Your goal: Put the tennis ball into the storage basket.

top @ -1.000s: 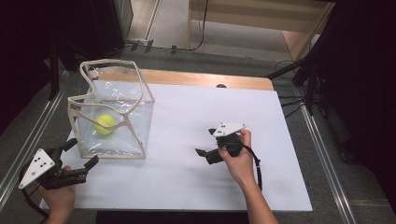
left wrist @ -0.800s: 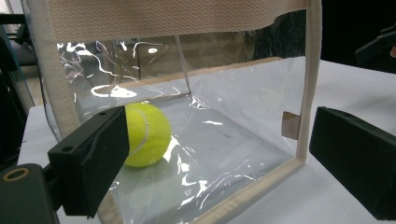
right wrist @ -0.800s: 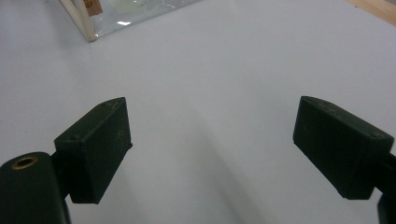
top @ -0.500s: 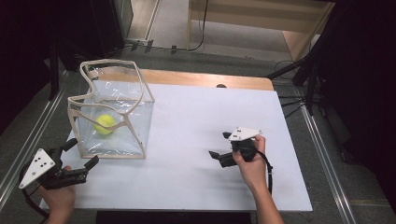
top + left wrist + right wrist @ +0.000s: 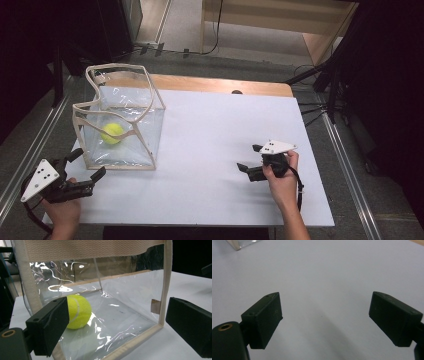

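- White sheeting is covering the table (image 5: 220,150), with a strip of bare wood showing along its far edge; dark floor, cables and stand legs are lying around it.
- Clear plastic bag (image 5: 120,125) with cream fabric trim is standing upright and open on the left part of the table.
- Tennis ball (image 5: 112,133), yellow-green, is resting on the floor of the bag, toward its left side.
- Left hand-held gripper (image 5: 87,170) is sitting at the near left corner of the table, just in front of the bag's near bottom edge, jaws pointing toward the bag.
- Left jaws are standing wide apart with nothing gripped; in the left gripper view the bag (image 5: 100,290) is showing between and beyond them, and the ball (image 5: 77,312) is lying behind the clear wall, partly hidden by one jaw.
- From these views I cannot tell whether the left jaw tips are touching the bag's trim.
- Right hand-held gripper (image 5: 250,161) is being held low over the right part of the table, well apart from the bag, jaws pointing left toward the table's middle.
- Right jaws are parted and holding nothing; the right gripper view is showing bare white table (image 5: 324,277) between them, with a corner of the bag (image 5: 239,245) at the top left edge.
- Grey three-cornered plates are sitting on top of both hand-held grippers.
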Action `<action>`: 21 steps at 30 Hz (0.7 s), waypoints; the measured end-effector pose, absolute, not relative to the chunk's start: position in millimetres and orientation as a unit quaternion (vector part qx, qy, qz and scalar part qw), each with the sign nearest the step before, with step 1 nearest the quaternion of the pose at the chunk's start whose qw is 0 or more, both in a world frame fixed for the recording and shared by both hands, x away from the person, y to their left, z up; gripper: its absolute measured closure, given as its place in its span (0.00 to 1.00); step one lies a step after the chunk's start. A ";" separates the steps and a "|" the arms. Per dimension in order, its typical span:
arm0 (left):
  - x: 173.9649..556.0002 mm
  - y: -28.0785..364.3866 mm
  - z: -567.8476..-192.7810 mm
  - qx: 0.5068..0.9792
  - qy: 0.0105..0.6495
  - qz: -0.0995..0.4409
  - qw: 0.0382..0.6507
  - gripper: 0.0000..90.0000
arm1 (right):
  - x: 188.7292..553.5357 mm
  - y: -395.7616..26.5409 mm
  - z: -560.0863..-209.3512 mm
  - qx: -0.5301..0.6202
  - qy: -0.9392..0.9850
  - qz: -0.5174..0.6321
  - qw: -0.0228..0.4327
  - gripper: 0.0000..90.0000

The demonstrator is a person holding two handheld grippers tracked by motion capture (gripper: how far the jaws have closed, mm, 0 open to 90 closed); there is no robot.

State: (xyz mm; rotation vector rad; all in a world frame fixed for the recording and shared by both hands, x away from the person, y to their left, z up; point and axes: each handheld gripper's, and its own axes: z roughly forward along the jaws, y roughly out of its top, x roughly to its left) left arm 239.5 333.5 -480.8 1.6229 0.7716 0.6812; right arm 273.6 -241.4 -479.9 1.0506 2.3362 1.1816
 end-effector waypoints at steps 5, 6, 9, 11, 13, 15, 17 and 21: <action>239.6 333.4 -480.9 0.693 0.329 0.290 0.573 0.06 | 270.6 -252.2 -482.0 0.379 0.810 0.416 0.166 0.11; 239.6 333.3 -480.9 0.692 0.329 0.290 0.573 0.06 | 270.0 -255.1 -482.4 0.381 0.808 0.416 0.169 0.11; 239.7 333.4 -480.9 0.693 0.328 0.290 0.573 0.06 | 268.3 -261.1 -483.0 0.387 0.804 0.417 0.171 0.11; 239.4 333.3 -480.9 0.692 0.330 0.290 0.573 0.06 | 267.1 -265.1 -483.4 0.391 0.802 0.419 0.170 0.11; 239.4 333.5 -480.9 0.692 0.329 0.290 0.573 0.06 | 266.4 -269.4 -483.9 0.394 0.798 0.420 0.175 0.11; 239.4 333.4 -480.9 0.692 0.330 0.290 0.573 0.06 | 264.8 -273.9 -483.8 0.399 0.795 0.420 0.177 0.11; 239.3 333.3 -480.9 0.692 0.330 0.290 0.573 0.06 | 263.4 -278.5 -484.4 0.404 0.792 0.422 0.179 0.11; 239.4 333.3 -481.0 0.692 0.330 0.290 0.573 0.06 | 260.4 -286.8 -486.9 0.415 0.785 0.423 0.179 0.11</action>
